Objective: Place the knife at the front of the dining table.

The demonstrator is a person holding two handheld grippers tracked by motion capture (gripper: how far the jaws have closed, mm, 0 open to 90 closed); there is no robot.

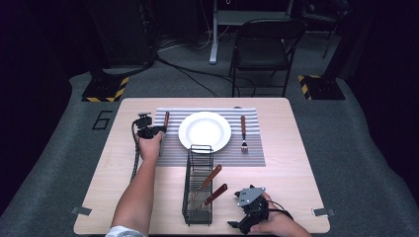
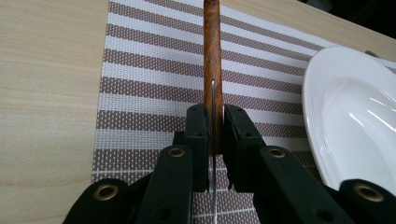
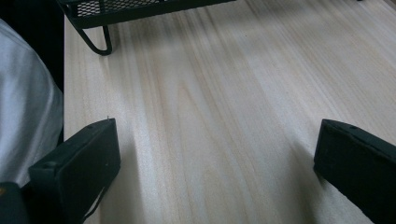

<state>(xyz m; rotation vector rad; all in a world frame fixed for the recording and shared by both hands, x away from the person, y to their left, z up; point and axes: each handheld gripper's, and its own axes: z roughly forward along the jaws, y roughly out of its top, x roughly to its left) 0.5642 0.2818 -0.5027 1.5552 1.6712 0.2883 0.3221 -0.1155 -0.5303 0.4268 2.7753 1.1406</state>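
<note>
The knife [image 2: 212, 70] has a reddish-brown wooden handle, smooth and slightly glossy, and a thin steel blade seen edge-on in the left gripper view as a bright line running down between the jaws. It lies along the left edge of the striped mat [image 1: 170, 148], to the left of the plate [image 1: 204, 131] and apart from it, its handle pointing away from the person.

The left gripper [image 2: 214, 123] is clamped on the knife: both black pads press flat against it where handle meets blade, with no gap on either side. In the high view the left hand [image 1: 149, 145] sits at the mat's left edge, forearm stretched straight forward from the table's near edge, the gripper [image 1: 148, 129] pointing away from the person and low over the mat.

The right gripper [image 3: 215, 163] rests at the near edge of the table [image 1: 291, 163], right of the plate and nearer the person, just beside the black wire rack [image 1: 197, 192]. Its jaws stand wide apart over bare wood, with nothing between them. The right hand [image 1: 276, 224] holds it with the grey plate on top. The rack holds two more wooden-handled utensils [image 1: 213, 185]; a fork [image 1: 243, 133] lies on the mat just right of the plate.
</note>
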